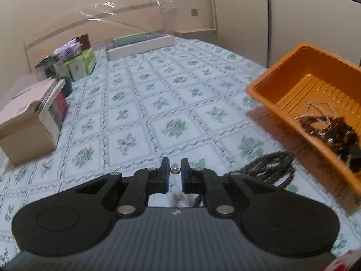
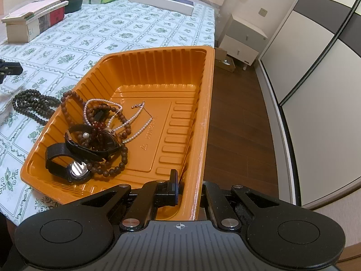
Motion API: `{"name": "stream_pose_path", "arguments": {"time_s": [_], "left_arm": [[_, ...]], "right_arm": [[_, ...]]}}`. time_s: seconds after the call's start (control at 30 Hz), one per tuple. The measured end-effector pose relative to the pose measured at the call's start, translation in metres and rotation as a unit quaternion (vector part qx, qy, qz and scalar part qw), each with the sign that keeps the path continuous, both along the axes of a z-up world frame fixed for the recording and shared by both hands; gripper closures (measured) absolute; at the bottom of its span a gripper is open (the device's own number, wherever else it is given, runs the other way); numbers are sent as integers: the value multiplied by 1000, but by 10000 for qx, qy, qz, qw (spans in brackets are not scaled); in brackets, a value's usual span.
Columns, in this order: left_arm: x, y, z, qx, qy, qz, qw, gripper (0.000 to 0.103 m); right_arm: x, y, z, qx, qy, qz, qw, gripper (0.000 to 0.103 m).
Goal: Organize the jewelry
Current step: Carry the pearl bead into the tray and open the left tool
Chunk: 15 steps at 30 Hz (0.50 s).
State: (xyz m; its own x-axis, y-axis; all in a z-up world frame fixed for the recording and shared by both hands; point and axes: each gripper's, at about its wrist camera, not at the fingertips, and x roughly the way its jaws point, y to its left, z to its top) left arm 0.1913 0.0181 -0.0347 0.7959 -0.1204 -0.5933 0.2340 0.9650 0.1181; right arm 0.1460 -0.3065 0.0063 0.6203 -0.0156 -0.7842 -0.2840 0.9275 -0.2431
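Boxes [image 1: 31, 115] line the bed's far-left edge, well apart from the work. Right gripper [image 2: 188, 186] clamps the tray [image 2: 135, 72] wall, one finger inside, one outside. Watches [image 2: 74, 155], pearls [image 2: 135, 122] and beads [image 2: 119, 155] lie heaped inside; dark beads [image 2: 31, 103] lie just beside on the sheet [image 1: 158, 94]. Left gripper [image 1: 175, 170] pinches a small earring [image 1: 175, 169]. Tray embossing unreadable.

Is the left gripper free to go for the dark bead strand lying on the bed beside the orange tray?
Probably not yet: the left gripper holds a small pearl-like piece. The dark bead strand lies uncovered just right of it, outside the orange tray.
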Motion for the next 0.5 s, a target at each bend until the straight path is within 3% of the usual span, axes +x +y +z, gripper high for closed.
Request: {"name": "stream_pose_path", "arguments": {"time_s": [0.2,0.5], "left_arm": [[-4,-31,22,-277,-158,-440,9985,94],[-8,-114,45,-631,-331,-1484,9864,94]], "right_arm": [[0,2,1,-3,-7,5,10000,100],[0,2,2,4,-10,7,10000,100]]}}
